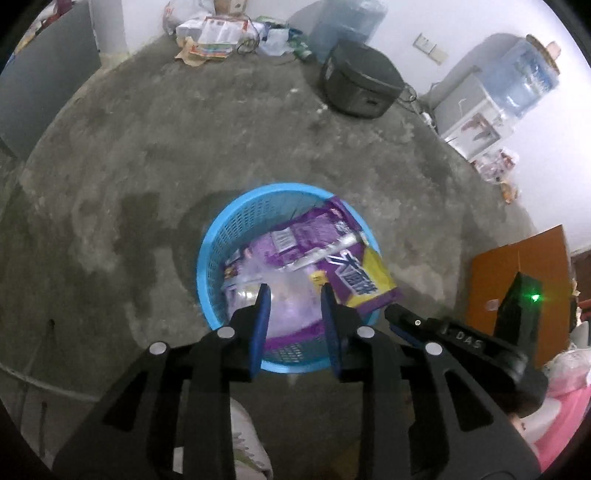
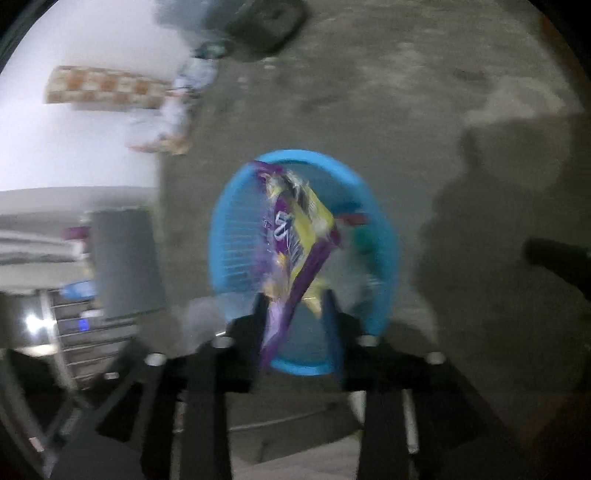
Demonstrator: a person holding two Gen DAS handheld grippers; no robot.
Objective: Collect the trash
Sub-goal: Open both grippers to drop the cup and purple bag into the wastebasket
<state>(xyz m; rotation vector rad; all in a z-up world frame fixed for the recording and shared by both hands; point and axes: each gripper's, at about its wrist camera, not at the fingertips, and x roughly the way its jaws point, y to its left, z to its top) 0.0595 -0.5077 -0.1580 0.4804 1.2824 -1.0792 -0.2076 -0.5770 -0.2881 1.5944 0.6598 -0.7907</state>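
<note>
Blue plastic basket [image 1: 210,258] sitting on the concrete floor [image 1: 147,166], already stuffed with purple wrappers [image 1: 295,240] and some clear plastic [image 1: 291,295]. Purple and yellow snack bag [image 1: 365,280] draped over the right side of the rim, half in, half out.

Left gripper [image 1: 291,291] hanging right above the near part of the basket, fingers [image 1: 260,317] apart with nothing between them, just the clear plastic showing through the gap below. Right gripper's black body [image 1: 443,332] poking in from the right, just beside the basket rim and close to that snack bag.

Right wrist view pretty smeared with motion blur. Same basket [image 2: 229,236] straight ahead, with the purple and yellow bag [image 2: 295,236] sitting upright-ish in front of it, its lower end down between the right gripper [image 2: 295,299] fingers [image 2: 332,314]. Fingers look spread, bag closer to the left one, but can't tell through the blur whether touching or loose.

Further off: black round appliance [image 1: 362,81] on the floor, pile of paper and packaging [image 1: 221,33] against the far wall, water jug [image 1: 524,74] on a dispenser far right, orange cardboard box [image 1: 517,280] on the near right.
</note>
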